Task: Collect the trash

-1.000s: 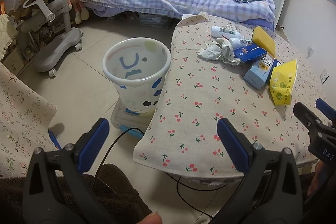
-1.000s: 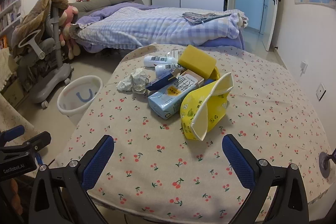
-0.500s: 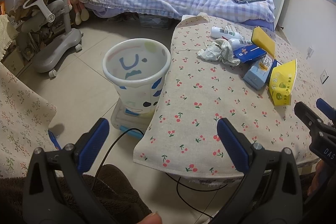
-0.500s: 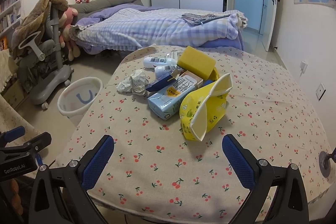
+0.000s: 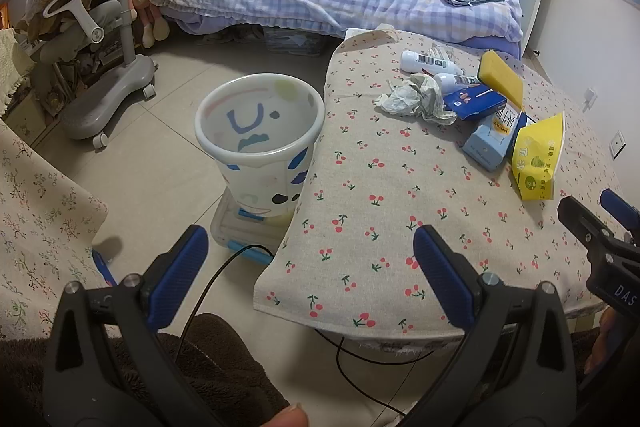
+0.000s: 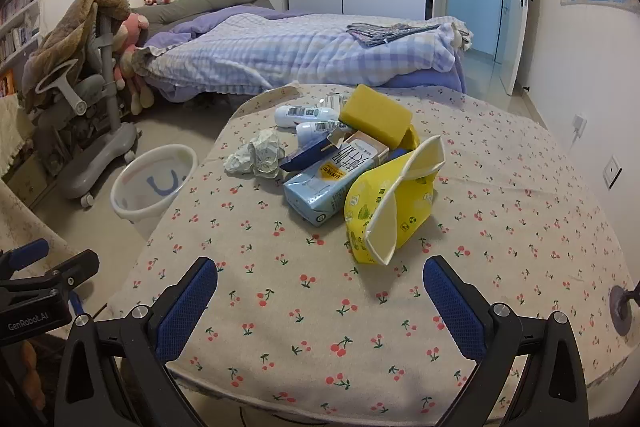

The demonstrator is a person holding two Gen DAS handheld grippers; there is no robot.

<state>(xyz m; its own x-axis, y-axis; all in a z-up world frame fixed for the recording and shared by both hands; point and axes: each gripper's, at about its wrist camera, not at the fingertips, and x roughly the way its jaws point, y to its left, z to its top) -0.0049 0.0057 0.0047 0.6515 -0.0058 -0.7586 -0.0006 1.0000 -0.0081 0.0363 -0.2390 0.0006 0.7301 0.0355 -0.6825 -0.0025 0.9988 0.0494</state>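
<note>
A pile of trash lies on the cherry-print table (image 6: 500, 227): a yellow torn carton (image 6: 394, 203), a light blue drink carton (image 6: 332, 179), a dark blue box (image 6: 308, 155), crumpled paper (image 6: 256, 153), two white bottles (image 6: 304, 113) and a yellow sponge (image 6: 374, 113). The yellow carton (image 5: 538, 157) and crumpled paper (image 5: 416, 99) also show in the left wrist view. A white trash bin (image 5: 260, 143) stands on the floor left of the table; it also shows in the right wrist view (image 6: 154, 183). My left gripper (image 5: 310, 263) is open and empty over the table's near-left corner. My right gripper (image 6: 320, 297) is open and empty above the table's near edge, short of the yellow carton.
A bed (image 6: 304, 55) stands behind the table. A grey chair draped with a brown blanket (image 5: 92, 27) is at the left. A black cable (image 5: 216, 279) runs on the floor below the bin. A floral cloth (image 5: 36, 219) lies at the left.
The right gripper's view has shifted slightly closer to the trash pile. The left gripper has hardly moved. Both stay open and empty.
</note>
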